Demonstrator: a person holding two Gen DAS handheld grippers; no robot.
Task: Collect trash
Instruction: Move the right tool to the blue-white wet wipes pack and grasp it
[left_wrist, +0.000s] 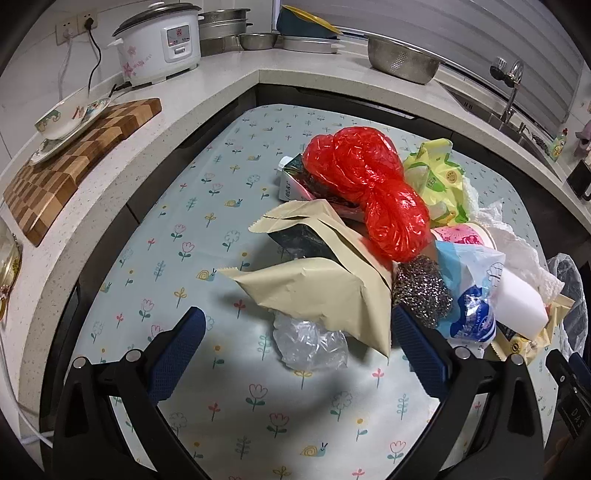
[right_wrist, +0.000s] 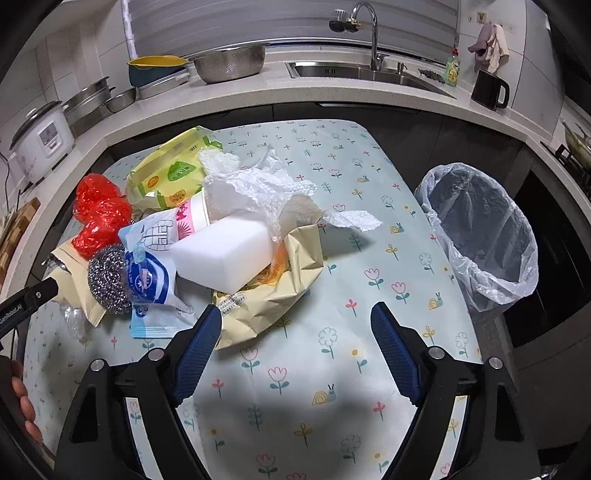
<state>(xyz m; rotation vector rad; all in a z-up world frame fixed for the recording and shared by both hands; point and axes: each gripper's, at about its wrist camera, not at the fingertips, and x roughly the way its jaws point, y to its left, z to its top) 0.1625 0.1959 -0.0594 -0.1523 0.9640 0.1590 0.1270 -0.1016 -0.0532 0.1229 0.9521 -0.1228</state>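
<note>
Both grippers hang over the flower-print table (right_wrist: 369, 206), pointing steeply down at the trash pile. The left gripper (left_wrist: 297, 334) has its jaws wide apart, nothing pinched; a clear plastic scrap (left_wrist: 310, 345) lies on the cloth between them, with a beige paper bag (left_wrist: 314, 291) at twelve o'clock. The steel wool scourer (left_wrist: 423, 290) sits just off its right fingertip at one o'clock. Behind it the red plastic bag (left_wrist: 369, 184) tops the heap. The right gripper (right_wrist: 295, 326) is parted too, jaws empty; its left fingertip is over, maybe touching, the edge of a crumpled beige wrapper (right_wrist: 280, 280). The white foam block (right_wrist: 225, 254) lies at eleven o'clock, and the lined trash bin (right_wrist: 480, 229) waits at two o'clock.
</note>
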